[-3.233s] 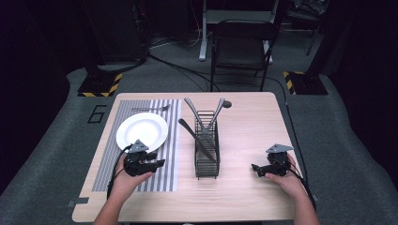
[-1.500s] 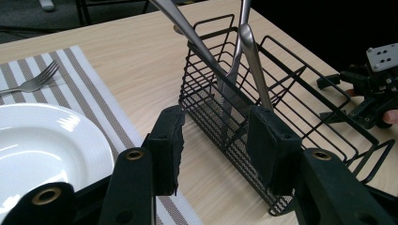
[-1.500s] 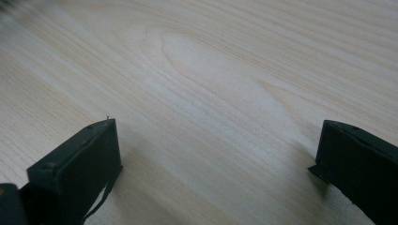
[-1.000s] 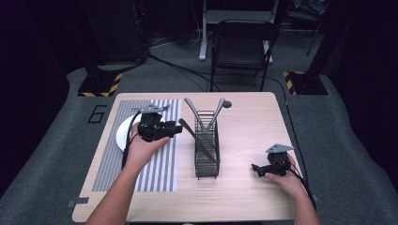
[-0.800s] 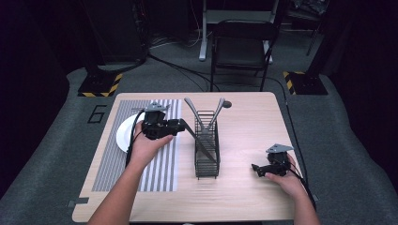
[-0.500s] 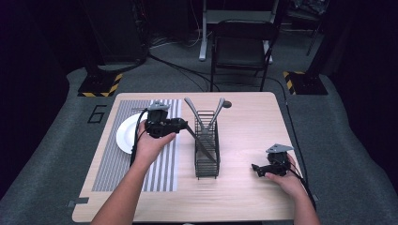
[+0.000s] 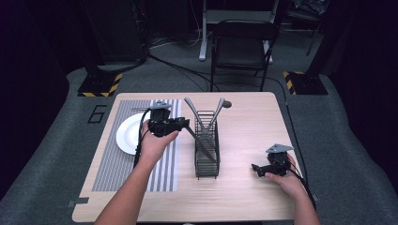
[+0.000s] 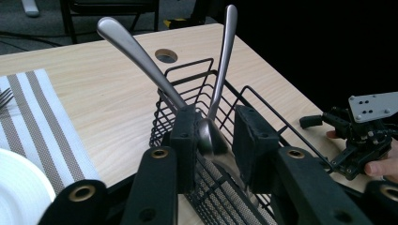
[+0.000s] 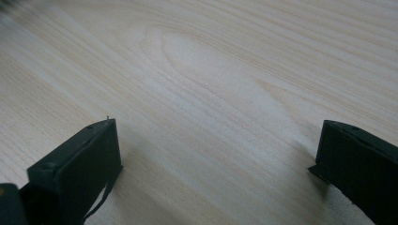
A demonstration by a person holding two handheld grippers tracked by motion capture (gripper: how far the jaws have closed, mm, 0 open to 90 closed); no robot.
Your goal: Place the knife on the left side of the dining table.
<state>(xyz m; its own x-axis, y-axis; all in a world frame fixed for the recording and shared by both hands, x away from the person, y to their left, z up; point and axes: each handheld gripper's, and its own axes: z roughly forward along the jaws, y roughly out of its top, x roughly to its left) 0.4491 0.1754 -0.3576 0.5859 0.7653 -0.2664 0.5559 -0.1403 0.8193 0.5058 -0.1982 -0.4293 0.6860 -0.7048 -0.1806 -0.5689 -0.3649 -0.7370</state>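
Note:
A black wire cutlery caddy [image 7: 207, 165] [image 8: 189, 76] stands mid-table with two steel handles [image 7: 191, 108] [image 8: 136, 51] fanning out of its far end. A third, darker knife-like utensil [image 7: 202, 145] [image 8: 209, 138] leans out toward the left. My left gripper [image 7: 186, 125] [image 8: 217, 118] is level with that utensil's handle end, which sits between the jaws. The jaws have just been closing; a gap still shows on the right-hand pad's [image 8: 251, 140] side, so the gripper counts as open. My right gripper [image 7: 257, 168] [image 9: 216, 140] rests open on bare wood at the right.
A white plate [image 7: 127, 136] [image 8: 19, 187] lies on a striped placemat [image 7: 117, 164], with a fork [image 8: 3, 96] at the mat's far end. A round hole [image 7: 227, 104] [image 8: 165, 56] is in the tabletop behind the caddy. A black chair [image 7: 239, 47] stands beyond the table.
My left hand has come from above the plate rightward to the caddy, and its jaws have narrowed around the leaning utensil's handle. The right hand has stayed put.

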